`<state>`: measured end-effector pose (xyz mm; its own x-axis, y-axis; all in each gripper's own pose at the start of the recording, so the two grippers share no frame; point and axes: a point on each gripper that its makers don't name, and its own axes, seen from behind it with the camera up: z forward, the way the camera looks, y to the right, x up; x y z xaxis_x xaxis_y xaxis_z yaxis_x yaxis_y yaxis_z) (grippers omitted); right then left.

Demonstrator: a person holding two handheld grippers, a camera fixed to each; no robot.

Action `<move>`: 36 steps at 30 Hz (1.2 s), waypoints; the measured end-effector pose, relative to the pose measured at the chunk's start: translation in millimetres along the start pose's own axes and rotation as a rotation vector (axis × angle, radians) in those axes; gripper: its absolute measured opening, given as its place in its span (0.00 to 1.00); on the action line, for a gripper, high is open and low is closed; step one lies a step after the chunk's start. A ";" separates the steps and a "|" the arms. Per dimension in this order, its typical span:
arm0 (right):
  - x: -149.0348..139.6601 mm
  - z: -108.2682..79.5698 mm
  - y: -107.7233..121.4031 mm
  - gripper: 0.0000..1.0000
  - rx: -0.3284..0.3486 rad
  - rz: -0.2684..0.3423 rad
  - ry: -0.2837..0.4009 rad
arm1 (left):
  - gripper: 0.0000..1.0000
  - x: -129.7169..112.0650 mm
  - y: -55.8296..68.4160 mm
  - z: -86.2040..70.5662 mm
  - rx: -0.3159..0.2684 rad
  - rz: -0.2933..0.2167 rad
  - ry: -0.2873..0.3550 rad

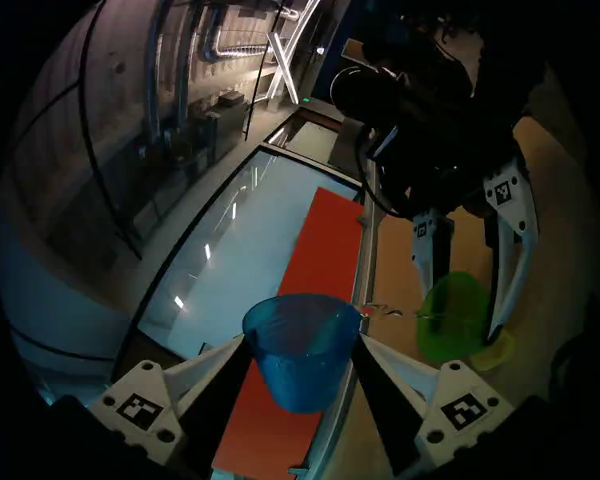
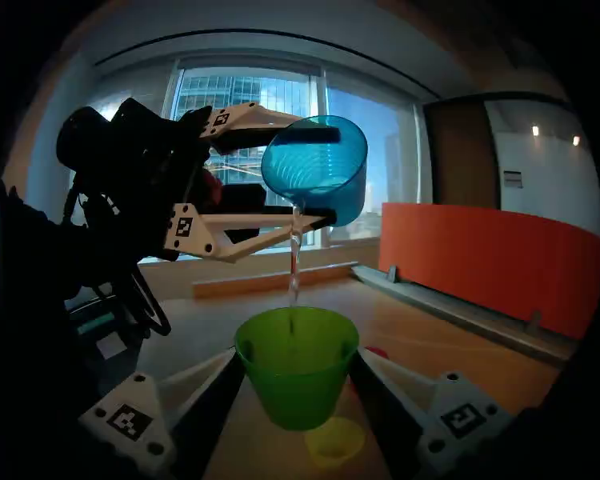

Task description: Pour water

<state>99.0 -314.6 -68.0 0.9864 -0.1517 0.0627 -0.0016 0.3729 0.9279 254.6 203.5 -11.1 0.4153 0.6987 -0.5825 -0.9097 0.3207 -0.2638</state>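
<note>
In the left gripper view, the left hand-held gripper (image 1: 302,340) is clenching both fingers on the blue cup (image 1: 302,368), holding it right in front of the camera. Ahead and off to the right, the right hand-held gripper (image 1: 460,320) is gripping the green cup (image 1: 454,316) over the tabletop (image 1: 396,268), with a small yellow cup (image 1: 496,350) sitting just beside it. Over to the right gripper view: the green cup is standing upright between that gripper's own fingers, mouth open to the ceiling. The blue cup is hanging directly above it, tipped so its long axis is lying near level with the rim angled down. A thin stream of water (image 2: 294,268) is falling from that low lip straight into the green cup's middle. By my read, the pour is turning on that lip staying plumb over the green mouth.
</note>
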 end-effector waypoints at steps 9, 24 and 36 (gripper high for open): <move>3.0 -1.8 -0.4 0.89 -0.001 -0.004 0.005 | 0.84 4.1 -2.9 -0.9 0.009 0.030 0.000; 4.5 -4.3 -2.2 0.88 -0.001 -0.010 0.015 | 0.84 10.0 -11.9 -2.5 0.019 0.095 -0.001; 6.0 -4.3 -3.2 0.88 -0.002 -0.014 0.019 | 0.84 14.0 -13.7 -2.8 0.023 0.135 -0.003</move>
<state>105.7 -312.8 -72.1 0.9893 -0.1393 0.0426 0.0125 0.3724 0.9280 272.9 207.0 -17.7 0.2890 0.7386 -0.6091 -0.9571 0.2379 -0.1657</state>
